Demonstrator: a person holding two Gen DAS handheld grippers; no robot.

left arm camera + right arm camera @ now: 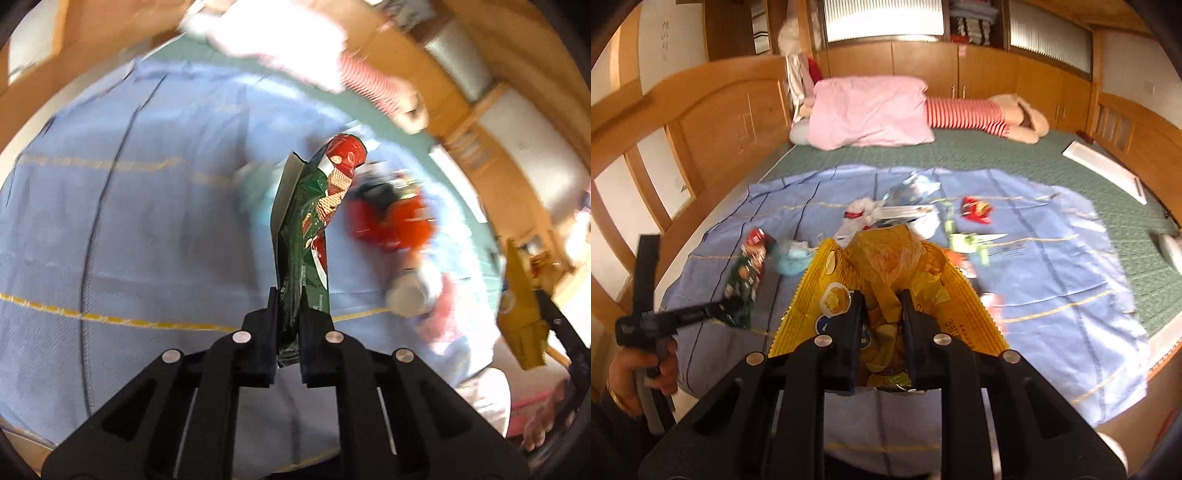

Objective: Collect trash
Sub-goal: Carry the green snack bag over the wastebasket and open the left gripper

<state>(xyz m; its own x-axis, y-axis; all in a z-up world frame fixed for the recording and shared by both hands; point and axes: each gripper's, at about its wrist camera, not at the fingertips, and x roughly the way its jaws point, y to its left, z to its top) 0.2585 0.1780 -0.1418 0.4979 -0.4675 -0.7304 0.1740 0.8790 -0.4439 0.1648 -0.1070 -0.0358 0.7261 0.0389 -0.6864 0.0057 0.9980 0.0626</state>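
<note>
Yellow crinkled plastic fills the middle of my right wrist view: a large snack bag [886, 288] with a serrated edge, its mouth gaping toward me and a thinner yellow plastic bag bunched inside it. My right gripper [881, 306] has its jaws clamped together on the lower part of this yellow bag, holding it above a blue cloth [1052, 266] spread across a green mattress [1015, 151]. On my left wrist view, the left gripper [289, 310] has its jaws closed on a long green and red snack wrapper [314, 221], which stands up and away from the jaws. From the right, I see that same wrapper [748, 280] off to the left, with a hand [646, 369] around the left gripper's handle. More trash lies loose on the cloth beyond the yellow bag: white crumpled paper and wrappers [886, 214], a small red wrapper [977, 210], a pale green one [971, 240] and a light blue scrap [794, 258]. A pink quilt [871, 110] lies at the far end of the bed.
</note>
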